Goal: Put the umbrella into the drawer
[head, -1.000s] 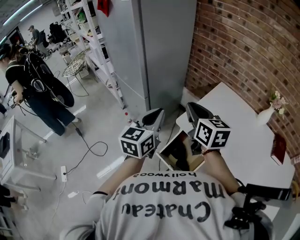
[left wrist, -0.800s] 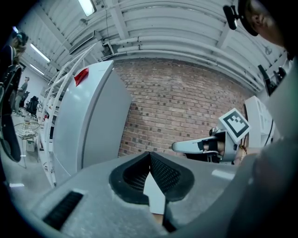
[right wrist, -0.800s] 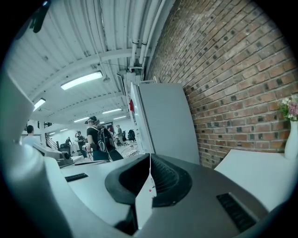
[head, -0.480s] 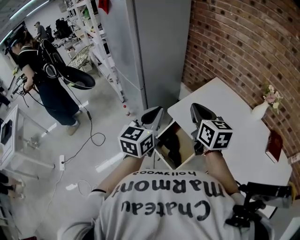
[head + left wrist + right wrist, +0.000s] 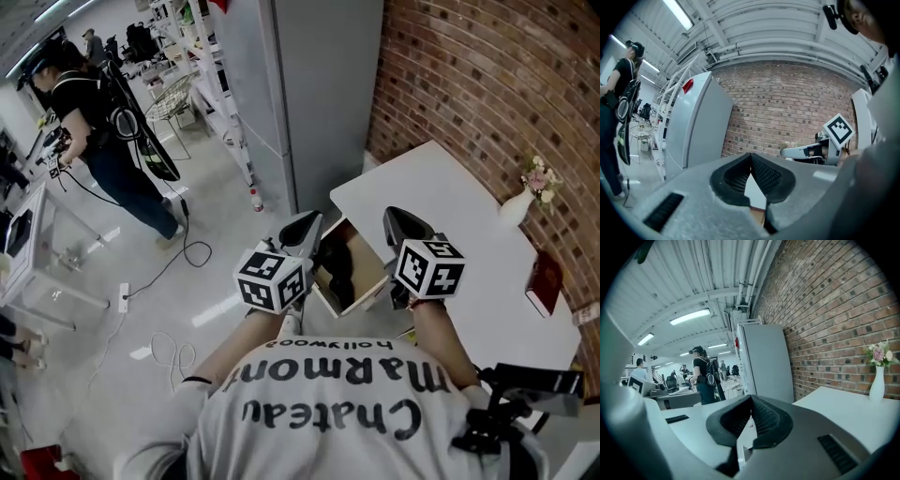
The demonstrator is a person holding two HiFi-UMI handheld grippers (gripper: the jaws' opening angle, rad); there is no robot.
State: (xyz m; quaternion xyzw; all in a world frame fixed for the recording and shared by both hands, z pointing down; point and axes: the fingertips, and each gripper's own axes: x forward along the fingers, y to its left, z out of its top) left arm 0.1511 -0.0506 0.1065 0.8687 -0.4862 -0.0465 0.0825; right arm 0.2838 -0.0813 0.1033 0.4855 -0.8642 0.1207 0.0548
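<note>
Drawer [image 5: 373,281] stood pulled out from the white table [image 5: 459,211], open top to the head view. A dark folded shape lay inside it, most likely the umbrella [image 5: 339,267]; it rested on the drawer floor, toward the far wall.

Left gripper [image 5: 750,160] sat just left of the drawer, jaws pressed together, nothing pinched. Right gripper [image 5: 750,401] sat just right of the drawer, jaws likewise closed on nothing. Both pointed away from the person, flanking the drawer sides.

Handling, as a judgement: a compact umbrella should be light, with a stiff shaft under soft, slick fabric that slides when pinched. Best hold would be across the bundled middle or on the handle, not on loose cloth. Not fragile.

Hard to make out: the umbrella's handle and strap, lost in shadow. The drawer's near end was cut off by the person's chest. Neither gripper view looked into the drawer. Whether either gripper touched the drawer walls could not be told. Beyond the drawer a vase [image 5: 516,208] stood on the table.
</note>
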